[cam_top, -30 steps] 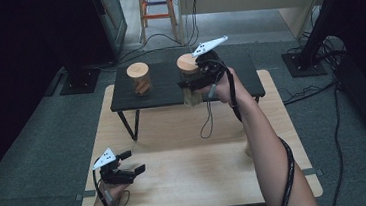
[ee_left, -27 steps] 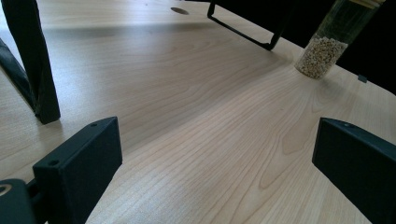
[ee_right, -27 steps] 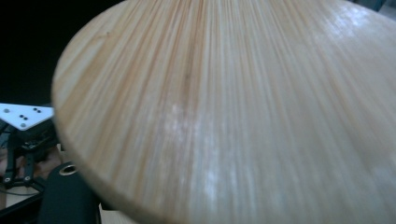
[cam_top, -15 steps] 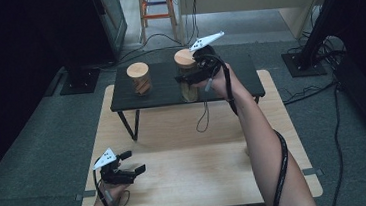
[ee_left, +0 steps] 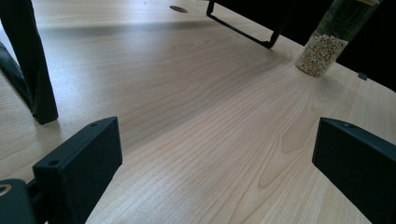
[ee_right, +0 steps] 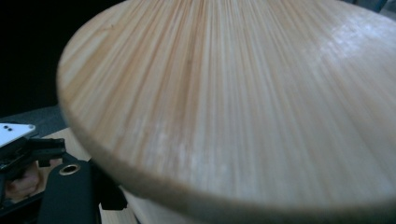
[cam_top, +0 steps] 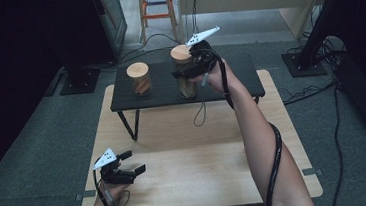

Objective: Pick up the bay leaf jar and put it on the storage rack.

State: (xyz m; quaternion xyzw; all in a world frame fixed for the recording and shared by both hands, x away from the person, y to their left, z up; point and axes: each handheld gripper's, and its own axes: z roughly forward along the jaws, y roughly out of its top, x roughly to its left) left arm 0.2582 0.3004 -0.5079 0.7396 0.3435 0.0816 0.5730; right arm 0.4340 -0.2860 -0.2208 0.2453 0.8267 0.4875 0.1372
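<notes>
My left tongs (cam_top: 135, 162) rest low at the near left corner of the pale wooden tabletop (cam_top: 202, 176), their black jaws spread wide with bare wood grain between them, holding nothing. In the left gripper view the same open jaws frame the tabletop, and a glass jar (ee_left: 327, 44) with pale grains in its bottom appears at the far right edge; a black leg (ee_left: 32, 70) comes down to the wood on the left.

My right arm reaches forward across the tabletop to the low black stand (cam_top: 160, 97) that sits on its far half. My right tongs (cam_top: 181, 74) are up against the taller jar (cam_top: 186, 82), the one with a round wooden lid (cam_top: 181, 53), at the middle of the stand. From above, the jaws lie along the jar's upper part just under the lid, but I cannot tell whether they are closed on it or only beside it. In the right gripper view the wooden lid (ee_right: 243, 93) looms very close and blurred, its grain running in fine stripes, and a black jaw shows under its edge at the lower left. Far off at the left edge of that view I can see my left hand (ee_right: 23, 184) with its tongs.

A second, shorter jar (cam_top: 140, 79) with a wooden lid stands on the left part of the stand, well apart from the tall one. I can read no label, brand or writing on either jar or on the tongs.

An orange ladder (cam_top: 156, 7) stands on the floor beyond the tabletop.
</notes>
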